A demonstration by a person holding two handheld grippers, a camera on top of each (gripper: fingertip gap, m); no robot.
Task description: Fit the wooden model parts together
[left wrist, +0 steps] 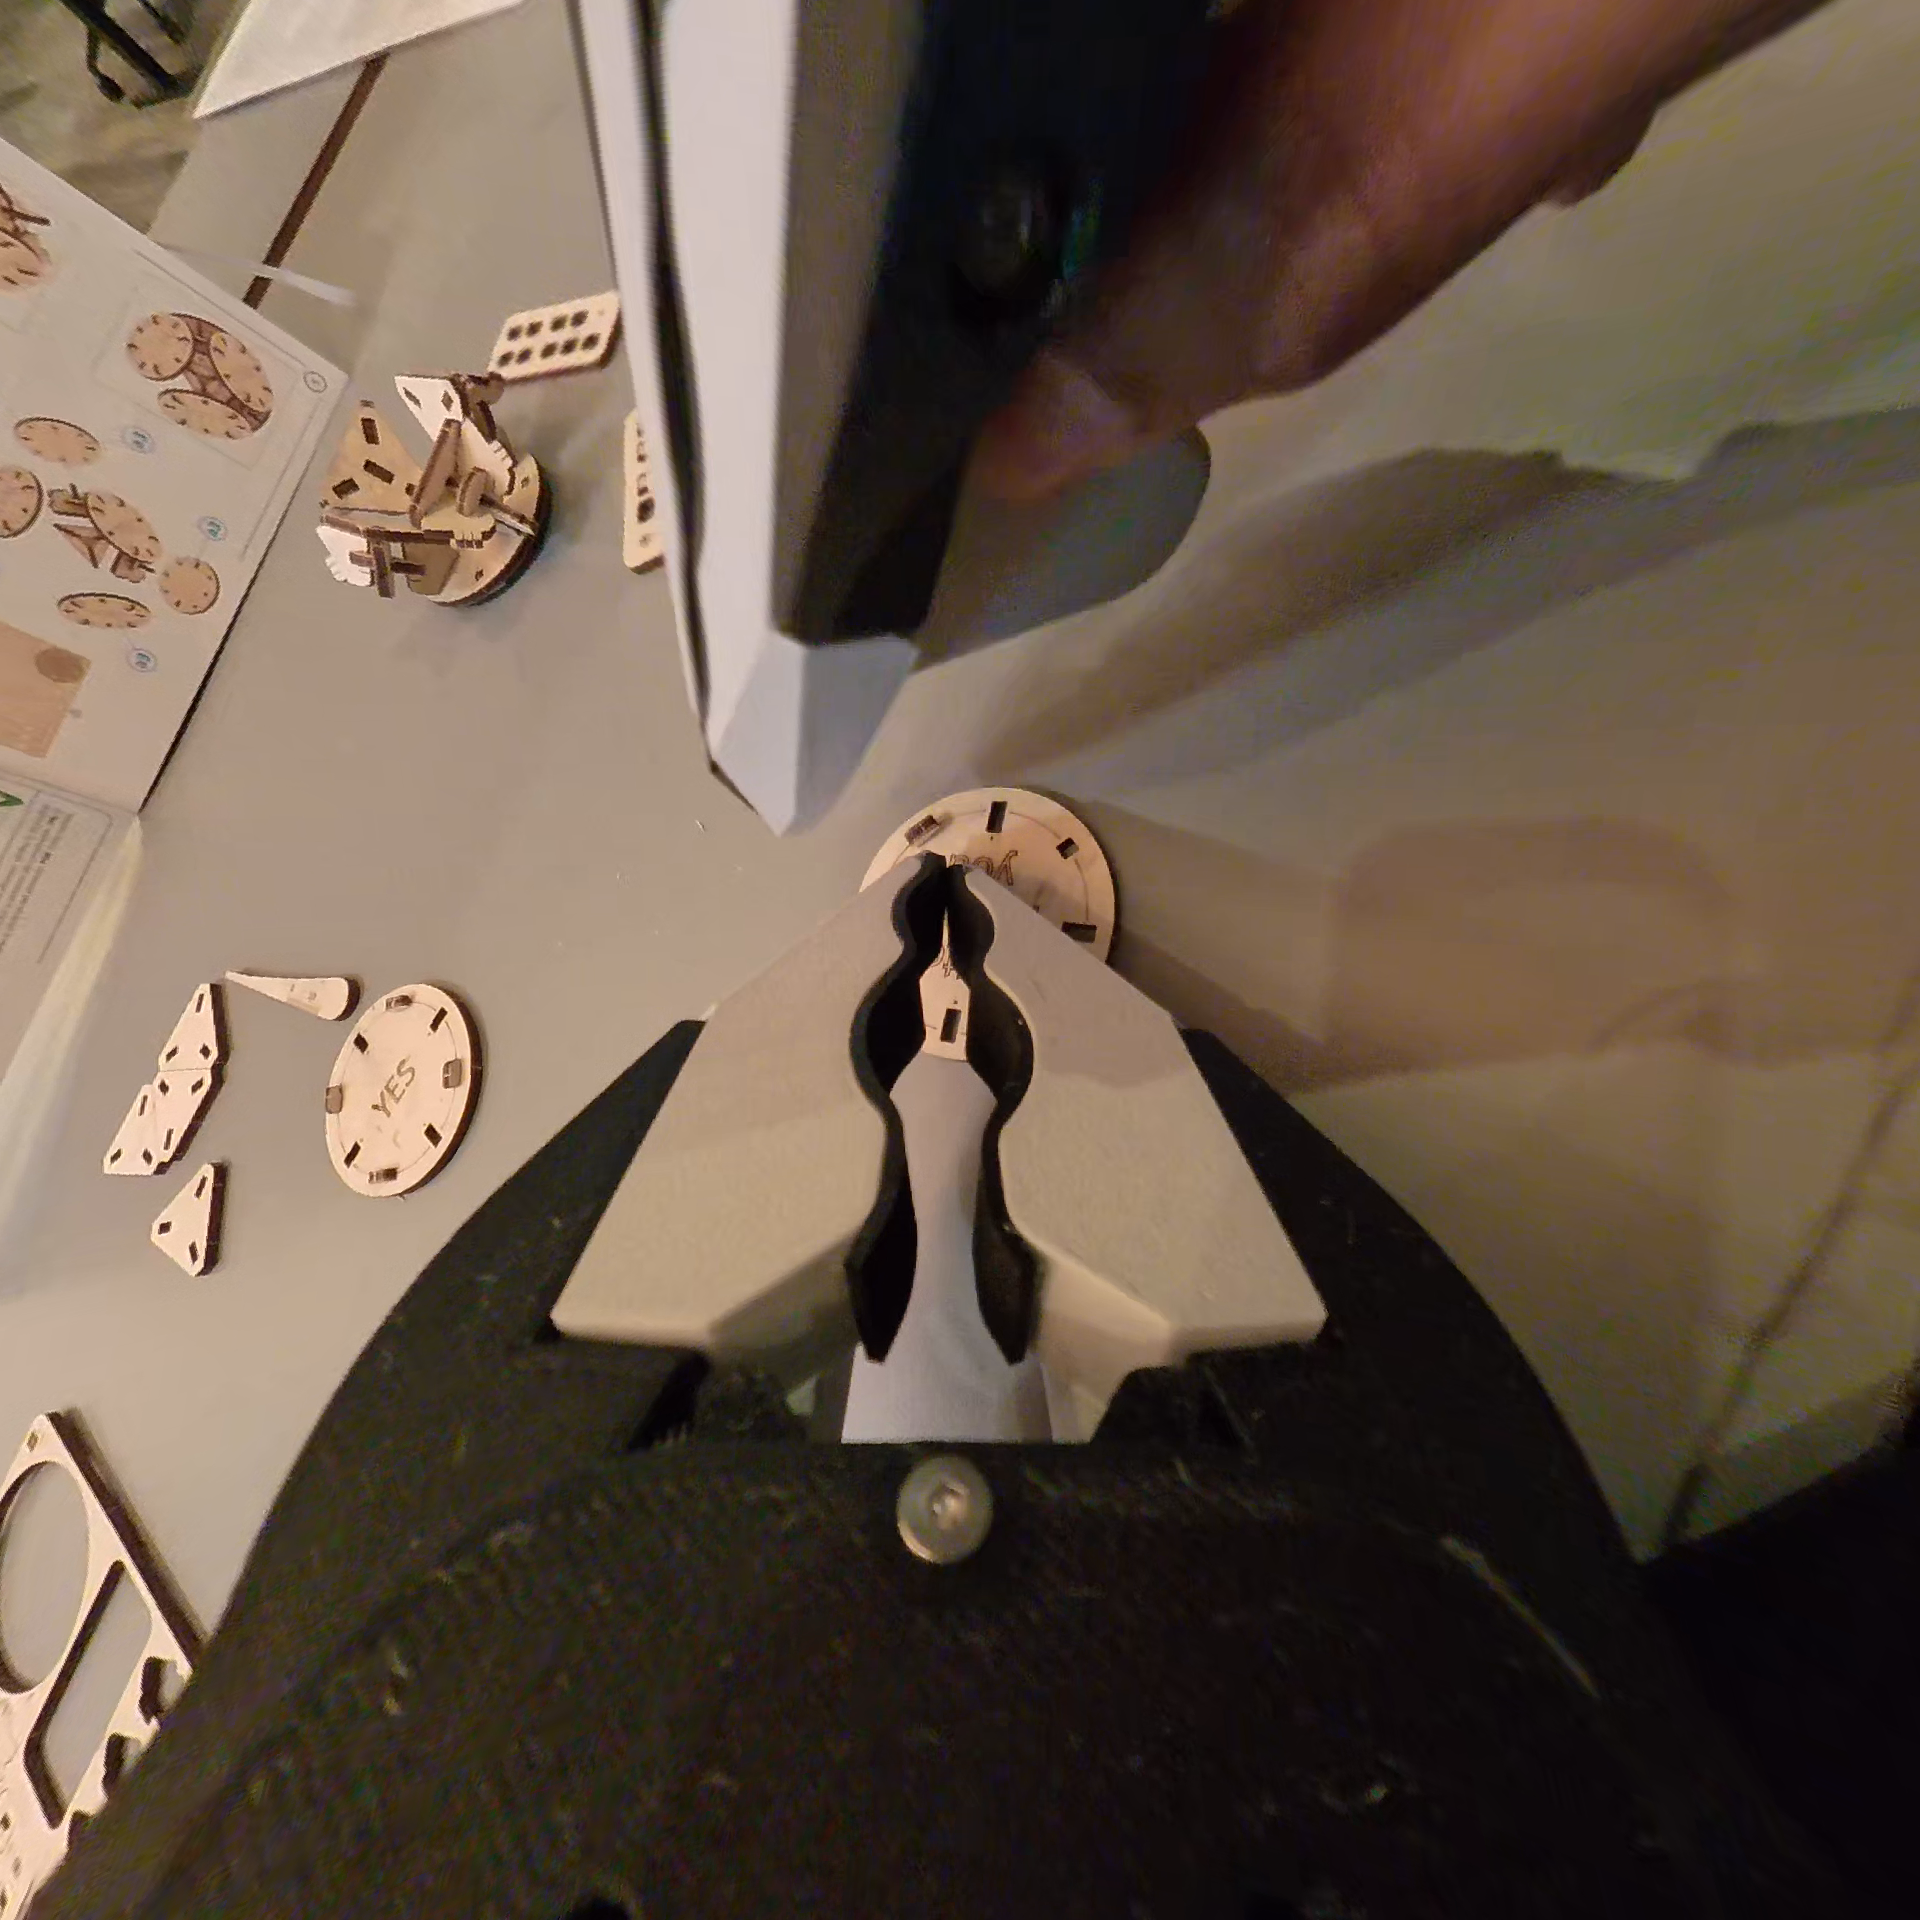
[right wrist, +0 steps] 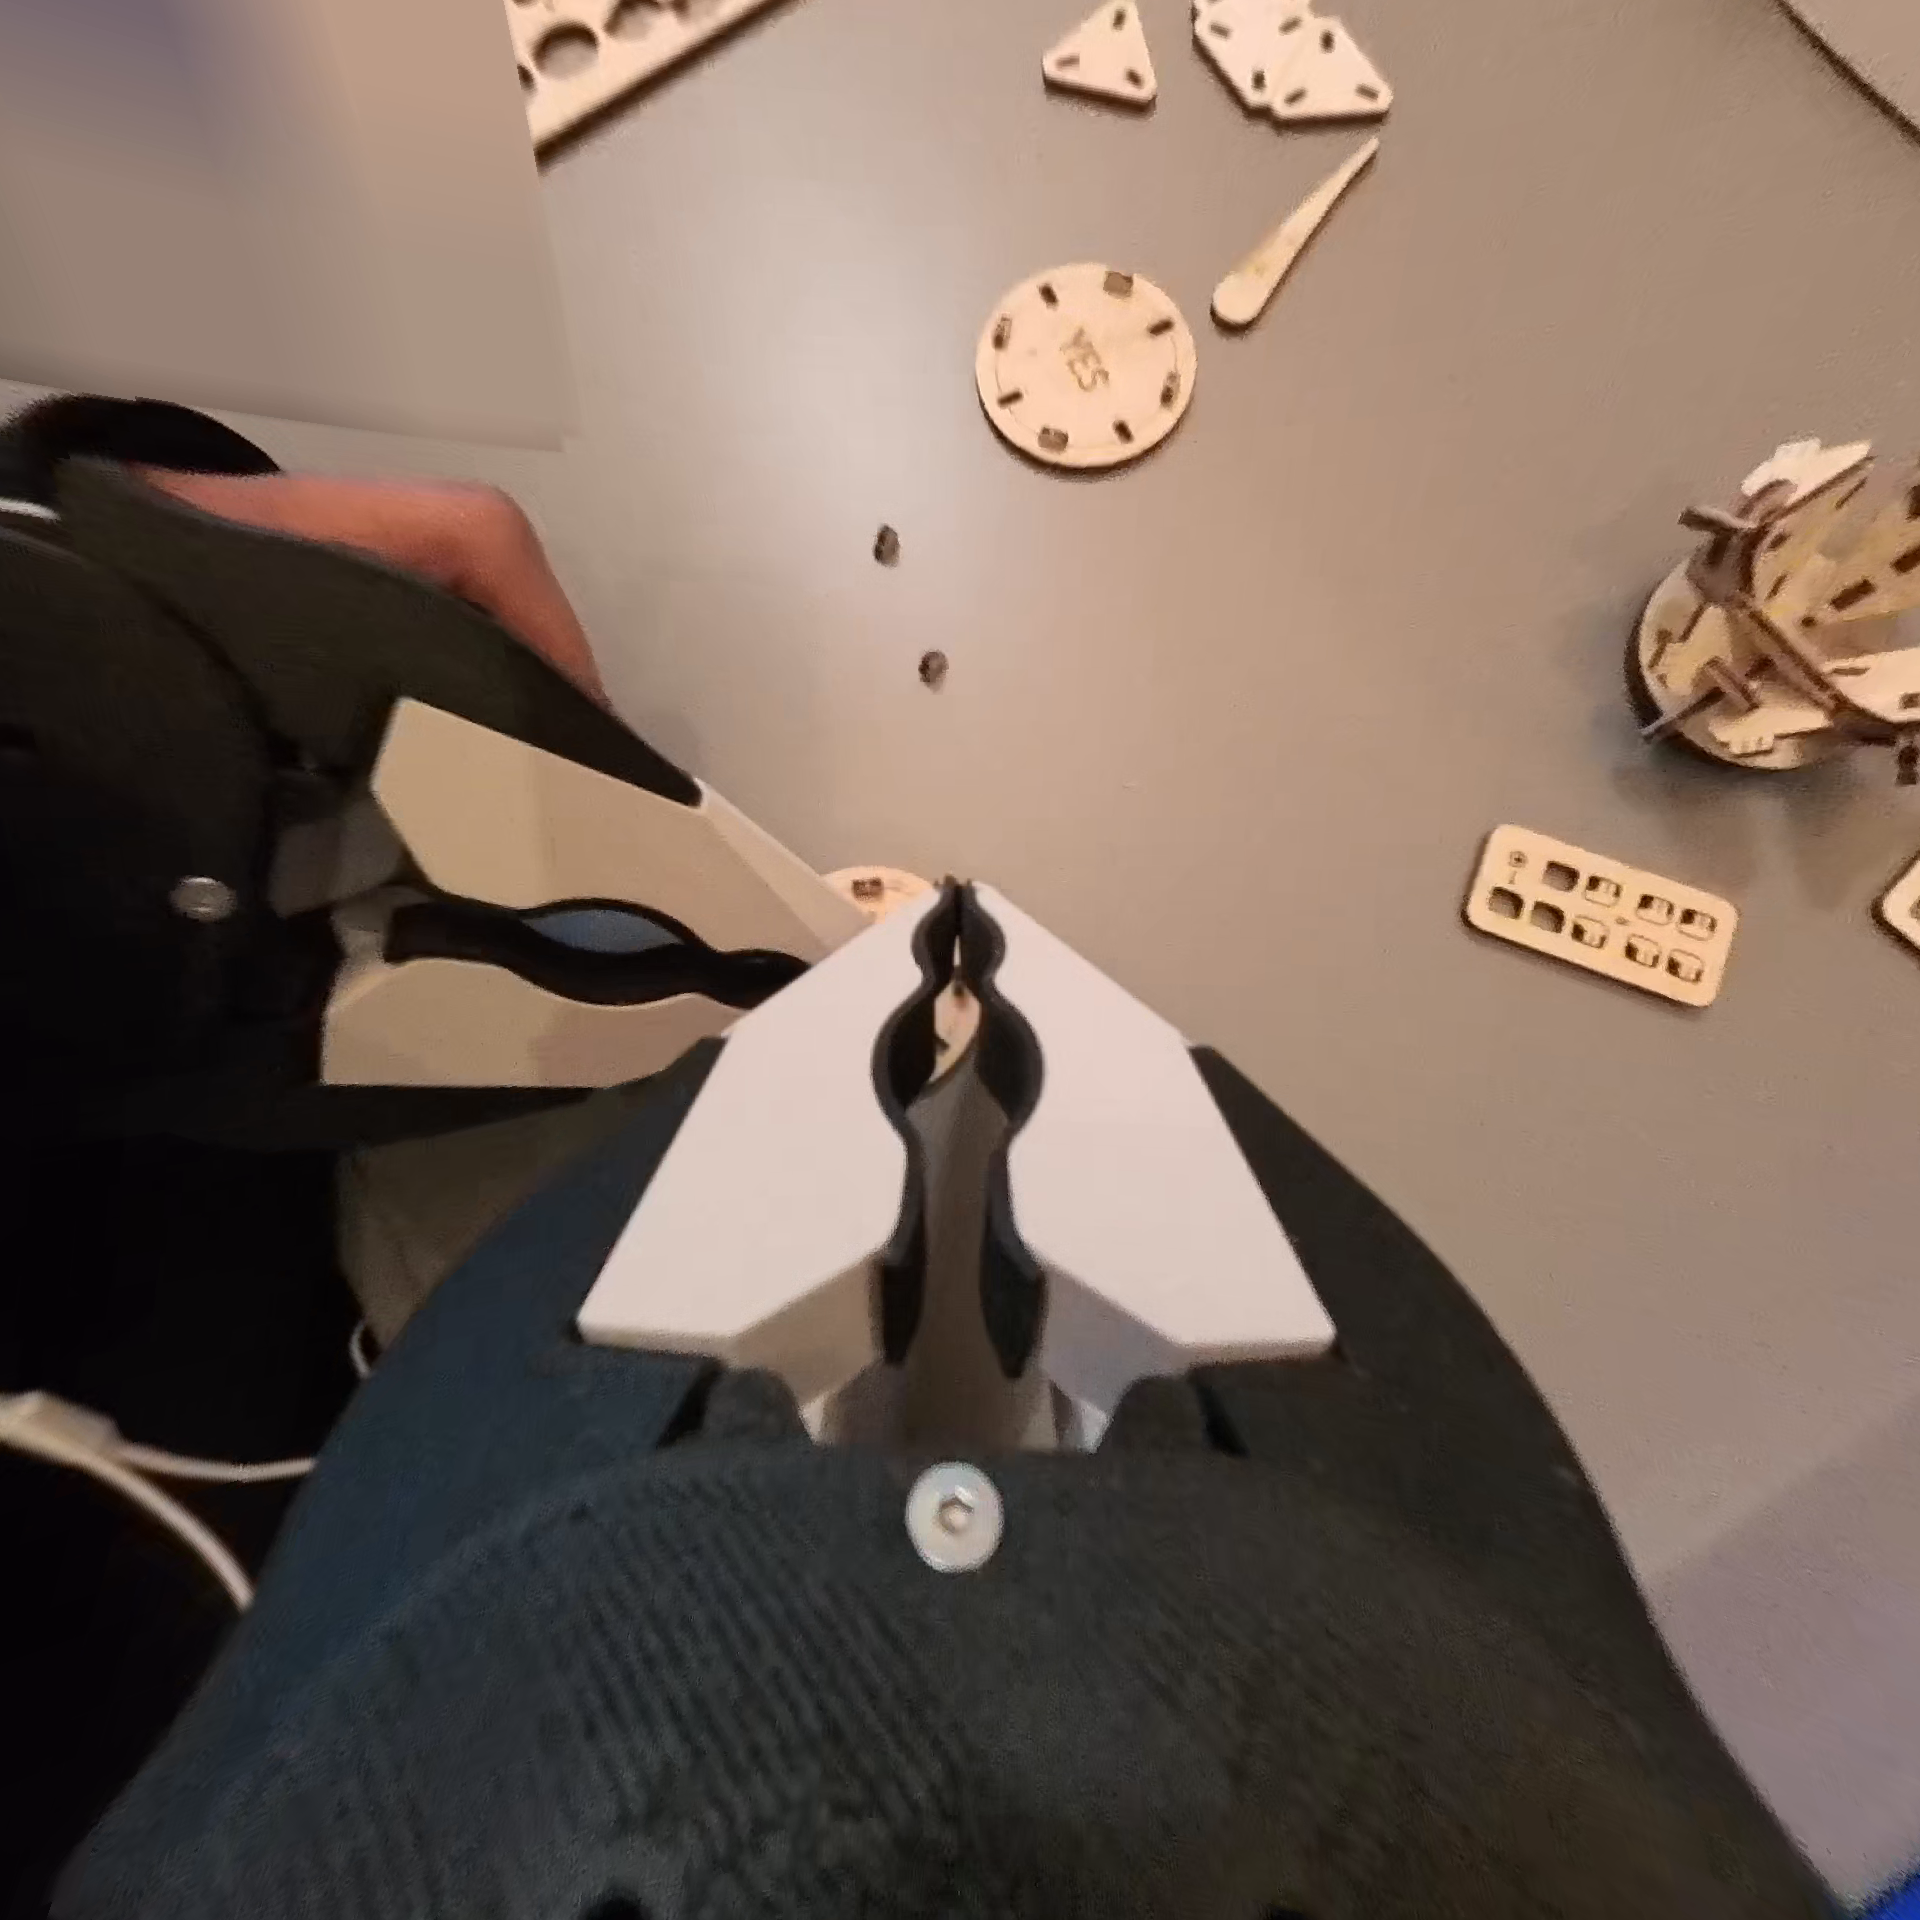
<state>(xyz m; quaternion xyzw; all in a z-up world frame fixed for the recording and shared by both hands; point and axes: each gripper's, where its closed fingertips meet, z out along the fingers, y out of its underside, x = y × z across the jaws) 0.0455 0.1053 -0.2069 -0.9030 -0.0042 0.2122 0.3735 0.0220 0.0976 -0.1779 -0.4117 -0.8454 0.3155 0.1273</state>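
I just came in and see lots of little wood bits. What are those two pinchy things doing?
A person's hands hold two grippers over a grey table. Both the left gripper and the right gripper are shut, tips together above one round wooden disc lying on the table. Another disc, small triangles and a half-built wooden model lie nearby.

Each tool [left wrist: 943, 878] [right wrist: 957, 894] is built of a black textured body, two pale grey fingers [left wrist: 1091, 1049] with wavy black pads, and one silver screw [left wrist: 943, 1522].
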